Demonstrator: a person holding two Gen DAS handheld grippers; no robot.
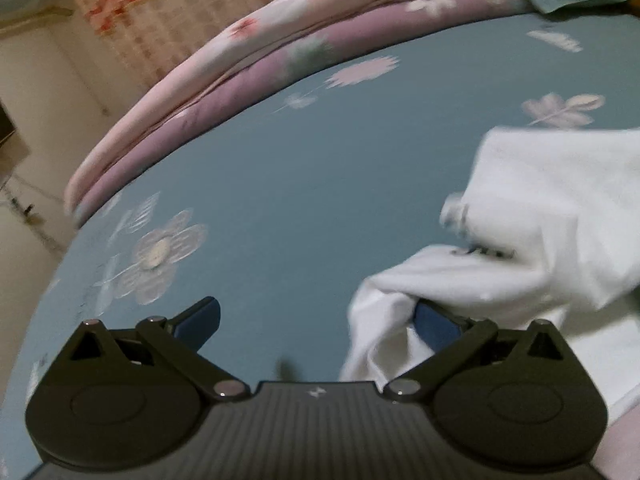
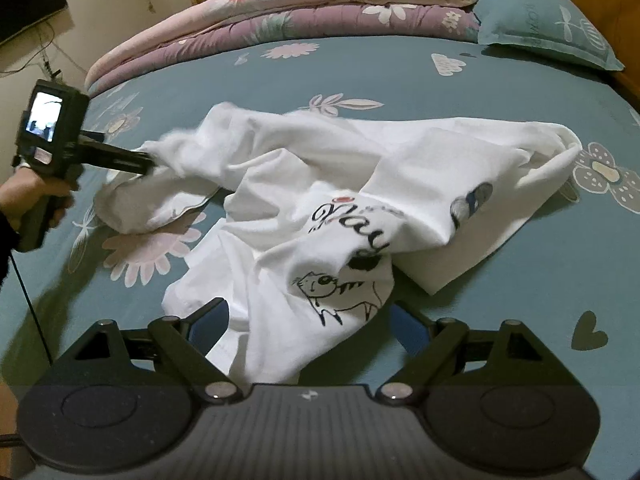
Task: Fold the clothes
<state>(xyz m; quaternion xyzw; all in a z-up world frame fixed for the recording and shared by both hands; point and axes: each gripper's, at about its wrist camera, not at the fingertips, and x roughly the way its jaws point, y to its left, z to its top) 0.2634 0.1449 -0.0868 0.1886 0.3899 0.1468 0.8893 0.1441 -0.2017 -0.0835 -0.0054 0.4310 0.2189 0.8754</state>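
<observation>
A crumpled white T-shirt point(image 2: 360, 184) with a black cat drawing and lettering lies on the teal flowered bed sheet point(image 2: 520, 280). My right gripper point(image 2: 310, 324) is open, low at the shirt's near edge, with a fold of cloth lying between its fingers. My left gripper point(image 1: 318, 322) is open too; the shirt point(image 1: 540, 208) drapes over its right finger point(image 1: 436, 324), and bare sheet shows in the gap. In the right wrist view the left gripper point(image 2: 150, 164), held by a hand point(image 2: 28, 192), pokes into the shirt's left end, which hides its fingertips.
Folded pink and purple quilts point(image 2: 320, 4) lie along the far side of the bed. A teal pillow point(image 2: 552, 28) sits at the far right. A cable point(image 2: 28, 300) hangs from the left gripper. Beyond the bed's left edge are a wall and floor point(image 1: 24, 240).
</observation>
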